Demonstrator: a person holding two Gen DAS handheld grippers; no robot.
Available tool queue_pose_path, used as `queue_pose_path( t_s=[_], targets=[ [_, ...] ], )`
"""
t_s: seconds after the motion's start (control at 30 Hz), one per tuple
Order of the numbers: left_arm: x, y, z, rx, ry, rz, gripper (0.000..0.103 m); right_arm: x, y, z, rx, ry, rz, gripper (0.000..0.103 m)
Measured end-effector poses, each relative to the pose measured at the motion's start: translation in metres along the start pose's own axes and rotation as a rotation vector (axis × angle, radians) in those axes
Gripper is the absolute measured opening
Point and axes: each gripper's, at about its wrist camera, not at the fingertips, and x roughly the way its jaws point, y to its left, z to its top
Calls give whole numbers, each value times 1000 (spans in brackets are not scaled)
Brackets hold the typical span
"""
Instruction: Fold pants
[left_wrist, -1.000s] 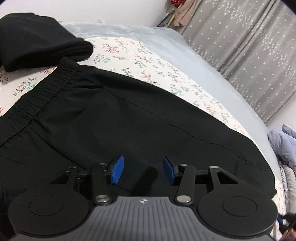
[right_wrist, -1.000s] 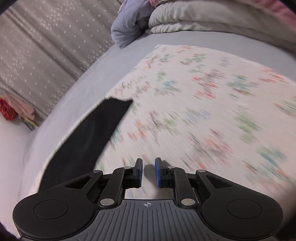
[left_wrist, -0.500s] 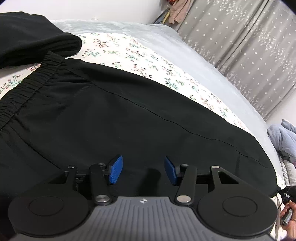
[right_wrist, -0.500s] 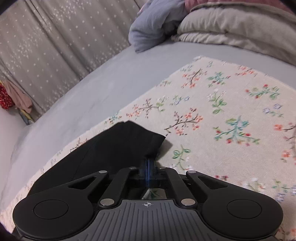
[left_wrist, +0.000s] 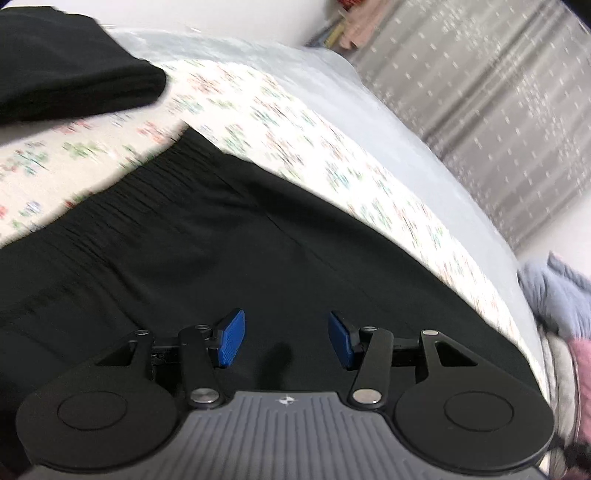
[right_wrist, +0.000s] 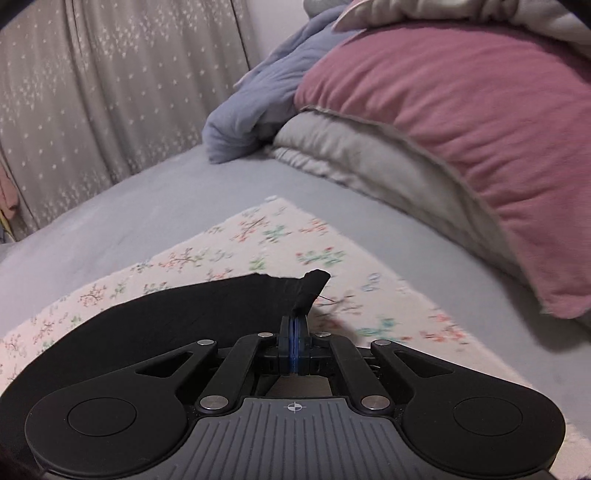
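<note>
Black pants (left_wrist: 229, 251) lie spread on a floral cloth (left_wrist: 280, 122) on the bed, elastic waistband to the left. My left gripper (left_wrist: 284, 338) is open and empty, hovering low over the middle of the pants. In the right wrist view the leg end of the pants (right_wrist: 207, 314) is lifted off the floral cloth (right_wrist: 258, 243). My right gripper (right_wrist: 294, 328) is shut on the hem corner, which sticks up past the fingertips.
A folded black garment (left_wrist: 70, 70) lies at the far left on the cloth. A pink pillow (right_wrist: 461, 122), grey quilt (right_wrist: 362, 158) and blue-grey bundle (right_wrist: 251, 110) lie past the cloth's corner. Grey curtains (right_wrist: 92, 92) hang beyond the bed.
My right gripper closed on the pants' hem corner and has lifted it toward the pillows. My left gripper shifted over the pants, staying open.
</note>
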Motion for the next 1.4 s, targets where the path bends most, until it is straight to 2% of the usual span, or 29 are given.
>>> queue_pose_path(
  t_s=[0.07, 0.13, 0.2, 0.23, 0.33, 0.43, 0.47, 0.5, 0.57, 0.63, 0.67, 0.7, 0.73, 0.77, 0.8, 0.83, 0.9, 0.93, 1.03, 1.07, 1.1, 1.2, 1.27, 1.33, 1.37, 1.4],
  targets=[
    [-4, 14, 12, -41, -34, 31, 66, -2, -6, -1, 3, 13, -11, 0],
    [-4, 28, 22, -74, -48, 58, 68, 4, -7, -3, 1, 67, 18, 0],
    [-2, 40, 31, -103, -57, 60, 68, 14, -2, -11, -25, 133, 11, 8],
    [-1, 44, 34, -111, -65, 68, 68, 19, 0, -16, -41, 159, -4, 8],
    [3, 49, 51, -101, -88, 106, 71, 23, 1, -25, -70, 168, -20, 8],
    [-2, 49, 69, -64, -153, 97, 83, 24, 1, -25, -94, 170, -21, 8],
    [-1, 49, 75, -55, -170, 93, 90, 23, 0, -24, -101, 167, -22, 8],
    [2, 49, 80, -45, -176, 85, 97, 22, -1, -23, -107, 164, -24, 9],
    [14, 49, 88, -30, -154, 71, 100, 24, -5, -18, -107, 169, -22, 10],
    [29, 46, 91, -26, -130, 82, 100, 25, -8, -14, -116, 193, -22, 15],
    [37, 43, 92, -14, -124, 87, 100, 26, -8, -13, -128, 201, -24, 24],
    [42, 39, 90, 5, -119, 89, 100, 27, -5, -9, -146, 200, -33, 36],
    [46, 35, 89, 28, -115, 94, 100, 28, -2, -5, -166, 191, -45, 44],
    [52, 30, 86, 58, -111, 101, 98, 29, 2, 0, -185, 176, -55, 56],
    [55, 27, 85, 89, -107, 106, 90, 29, 7, 6, -202, 155, -59, 61],
    [57, 24, 83, 124, -102, 123, 84, 31, 13, 11, -213, 140, -52, 61],
    [63, 22, 79, 196, -100, 186, 62, 40, 28, 21, -228, 137, -14, 61],
    [64, 23, 80, 213, -101, 202, 57, 47, 37, 25, -234, 146, 5, 61],
    [62, 28, 83, 221, -98, 203, 36, 75, 63, 34, -271, 158, 14, 61],
    [61, 27, 83, 232, -93, 195, 21, 87, 72, 37, -291, 164, 10, 61],
    [61, 24, 83, 250, -89, 194, 15, 98, 78, 38, -309, 170, 1, 62],
    [64, 17, 80, 302, -100, 216, 15, 129, 83, 36, -344, 192, -50, 64],
    [65, 15, 78, 314, -101, 222, 15, 146, 74, 25, -312, 285, -10, 63],
    [65, 12, 77, 335, -106, 233, 15, 138, 68, 19, -313, 261, 69, 27],
    [64, 11, 77, 342, -111, 238, 15, 131, 65, 19, -313, 262, 133, 5],
    [63, 10, 77, 343, -114, 240, 15, 118, 63, 18, -318, 241, 182, 6]
  ],
)
